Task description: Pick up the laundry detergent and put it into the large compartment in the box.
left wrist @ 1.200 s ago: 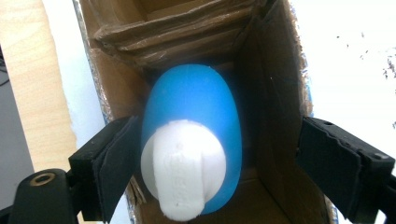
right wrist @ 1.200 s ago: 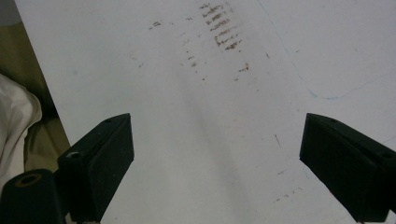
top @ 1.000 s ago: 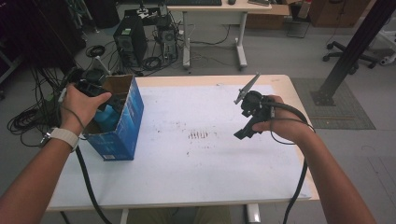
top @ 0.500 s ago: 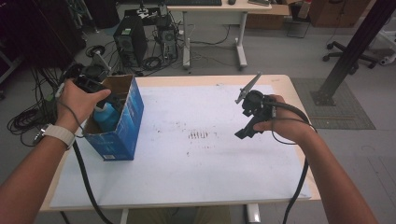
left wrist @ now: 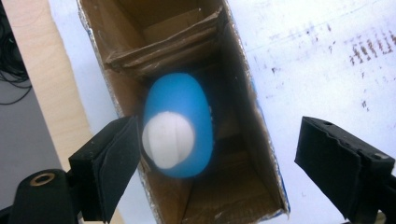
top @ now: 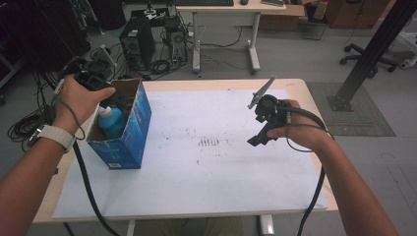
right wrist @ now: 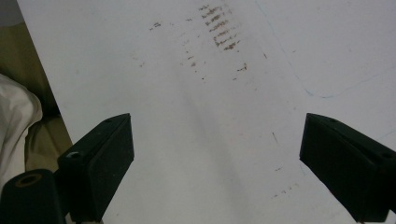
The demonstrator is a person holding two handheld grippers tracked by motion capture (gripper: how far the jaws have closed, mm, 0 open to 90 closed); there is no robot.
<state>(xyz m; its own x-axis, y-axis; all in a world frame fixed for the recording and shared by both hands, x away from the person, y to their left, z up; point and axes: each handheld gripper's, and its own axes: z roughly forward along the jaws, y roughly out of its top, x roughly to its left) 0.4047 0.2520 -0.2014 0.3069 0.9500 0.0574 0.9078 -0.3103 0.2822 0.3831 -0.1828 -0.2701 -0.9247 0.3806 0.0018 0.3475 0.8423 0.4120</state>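
Office floor behind, grey, with a computer tower (top: pixel 136 45), loose cables (top: pixel 167 66) and a second desk (top: pixel 223 22) at the far wall; a black swivel chair base (top: pixel 366 51) at upper right. Wooden tabletop (top: pixel 300 93) carries a white paper sheet (top: pixel 196 182) with a patch of brownish smudge marks (top: pixel 210 142) near its middle.

Blue cardboard box (top: pixel 129 135) stands open-topped at the sheet's left edge. White marks on its blue side, too small to read, no brand legible. Inside it a blue bottle with white cap (top: pixel 109 120) stands upright, lower body hidden by the box wall. In the left gripper view the bottle (left wrist: pixel 180 128) sits between cardboard dividers, blurred, cap facing the camera; no label visible on it.

Left tongs (left wrist: pixel 217 158) hang over the box opening, jaws spread wide and released, one jaw outside the box's left wall, the other over the paper; neither touches the bottle. In the high view the left hand (top: pixel 83 96) covers most of that gripper; a pale watch strap sits on the wrist.

Right tongs (right wrist: pixel 217 163) released too, jaws wide apart, nothing between them, above bare paper with faint smudges and a thin blue pen line. In the high view the right hand (top: pixel 295 128) holds its gripper raised over the right part of the sheet, well apart from the box, cable trailing down off the near edge. Pale cloth at the right gripper view's left edge, cut off, hard to identify.
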